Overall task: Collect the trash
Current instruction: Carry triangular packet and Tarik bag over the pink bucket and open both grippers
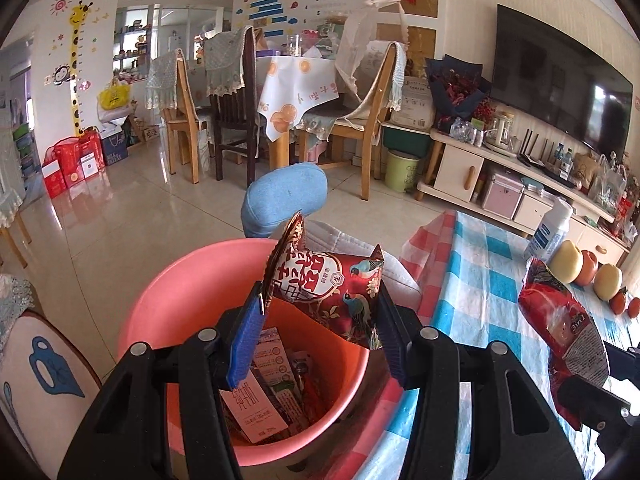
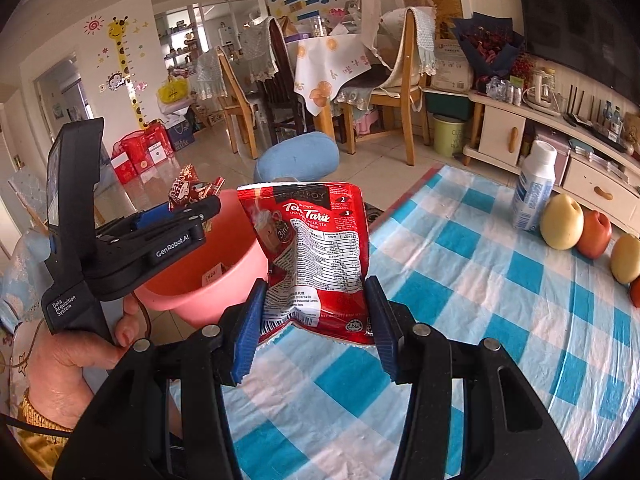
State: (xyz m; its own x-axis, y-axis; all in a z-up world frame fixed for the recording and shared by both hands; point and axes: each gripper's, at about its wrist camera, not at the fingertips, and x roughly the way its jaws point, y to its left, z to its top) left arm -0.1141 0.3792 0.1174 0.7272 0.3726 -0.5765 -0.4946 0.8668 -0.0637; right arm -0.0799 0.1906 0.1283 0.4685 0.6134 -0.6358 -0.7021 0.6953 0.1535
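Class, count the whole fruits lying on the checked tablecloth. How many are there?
5: two pale yellow fruits with a red apple between them, then two small red-orange fruits by the picture's edge. More may lie out of view.

The snack packet [image 1: 336, 292] is glossy printed foil; the tea sachet [image 2: 316, 256] is shiny, crinkled plastic film; the pink bin [image 1: 180, 292] is smooth, matt plastic. The counter [image 2: 460, 320] wears a checked cloth – thin and faintly wrinkled; the floor [image 1: 132, 216] is polished tile – mirror-glossy.
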